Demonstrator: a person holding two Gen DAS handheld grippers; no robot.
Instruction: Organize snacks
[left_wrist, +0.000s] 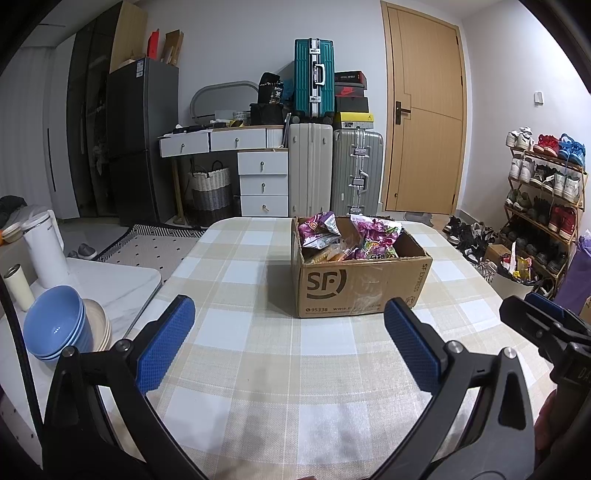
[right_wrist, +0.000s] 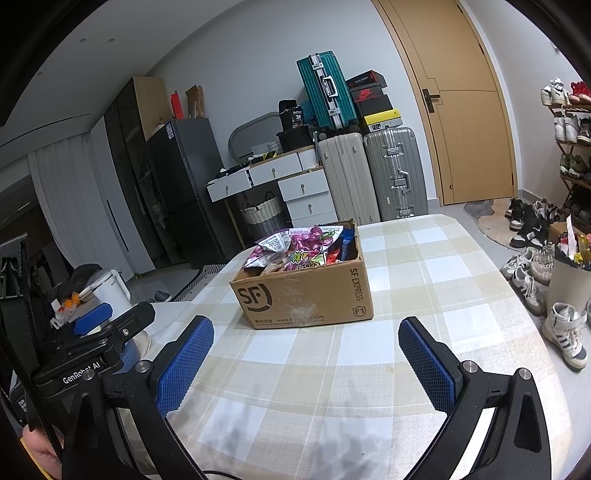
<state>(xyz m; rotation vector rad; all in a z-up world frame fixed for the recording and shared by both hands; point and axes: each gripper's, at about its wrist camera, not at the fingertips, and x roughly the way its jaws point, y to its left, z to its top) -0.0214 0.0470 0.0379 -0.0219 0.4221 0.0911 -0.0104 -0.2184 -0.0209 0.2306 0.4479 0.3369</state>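
Box position: we see one cardboard box (left_wrist: 360, 275) standing on the checked worktop (left_wrist: 258, 332), ahead of both claws and well apart from them; in the left wrist view it sits a little right of centre, in the right wrist view a little left of centre.
Box contents: the open box is filled with snack packets (left_wrist: 347, 236); we cannot count them, since they overlap, though purple wrappers lie on top.
Count of task things: one box, one heap of packets inside it, and we see no packet lying loose on the worktop.
Left claw: our left claw (left_wrist: 290, 326) is spread wide, its two blue pads (left_wrist: 166, 343) far apart, holding nothing and touching nothing; only bare cloth shows between them.
Right claw: our right claw (right_wrist: 306, 354) is likewise wide, empty, with its blue pads (right_wrist: 184, 365) clear of the box.
Claws together: each appears at the edge of the other's view, the two side by side before the box.
Beside the worktop: we see a stack of blue bowls (left_wrist: 59, 325) and a white kettle (left_wrist: 42, 243) on a lower white table to the left.
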